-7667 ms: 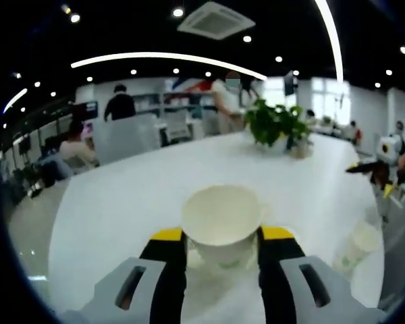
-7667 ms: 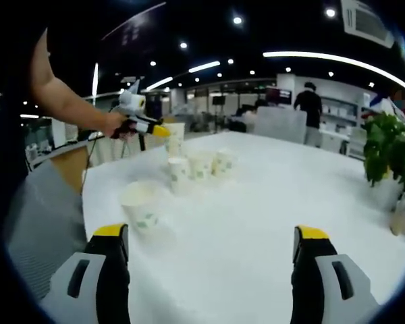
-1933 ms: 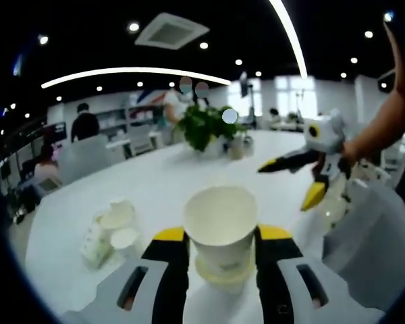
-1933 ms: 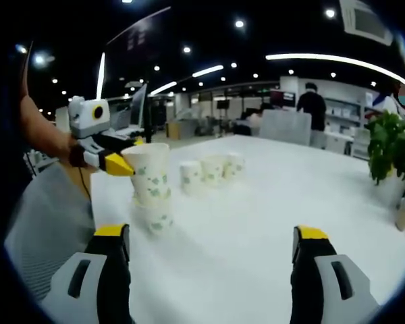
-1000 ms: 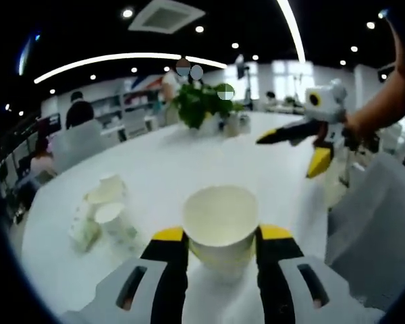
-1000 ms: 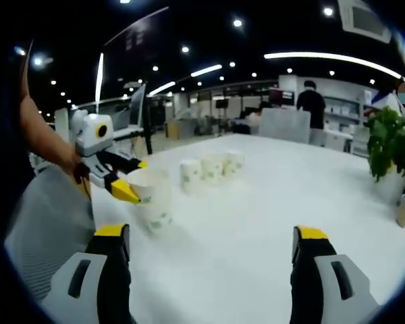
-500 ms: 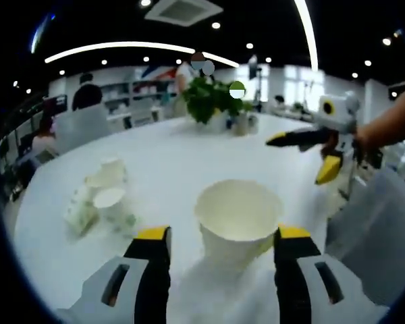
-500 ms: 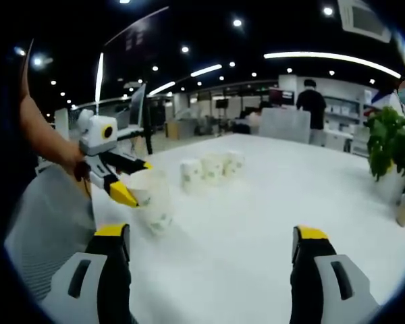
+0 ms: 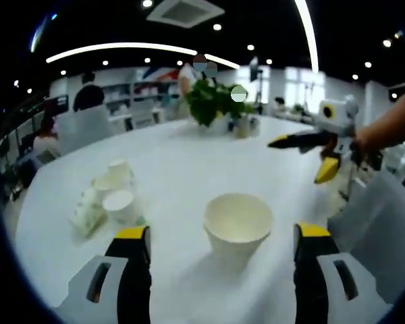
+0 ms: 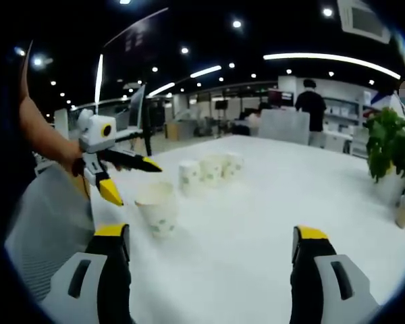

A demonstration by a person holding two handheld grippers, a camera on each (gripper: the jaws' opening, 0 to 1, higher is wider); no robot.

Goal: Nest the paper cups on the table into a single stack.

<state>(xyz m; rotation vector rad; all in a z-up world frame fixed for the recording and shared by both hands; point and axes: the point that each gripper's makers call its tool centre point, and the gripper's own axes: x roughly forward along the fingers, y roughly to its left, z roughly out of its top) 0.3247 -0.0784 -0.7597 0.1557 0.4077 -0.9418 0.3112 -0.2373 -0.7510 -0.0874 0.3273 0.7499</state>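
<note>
Between the left gripper (image 9: 216, 237)'s spread jaws, in the left gripper view, stands the nested cup stack (image 9: 237, 228), upright, mouth up, free of both yellow tips, on the white table (image 9: 175, 169). Jaws released, nothing held. Left of it, three loose paper cups (image 9: 108, 197) cluster near the table edge; at least one looks tipped on its side. Farther back, a potted plant (image 9: 216, 101); seated people in an office beyond.

Right gripper (image 10: 212, 236) jaws wide apart, empty, over bare table in the right gripper view. That view gives the side of the stack (image 10: 157, 208): green leaf print, rim just below the left gripper (image 10: 131, 179)'s open tips, not touching. Loose cups (image 10: 209, 169) sit in a row behind it. Left gripper view catches the right gripper (image 9: 304, 158) at right, held by a hand, jaws apart.
</note>
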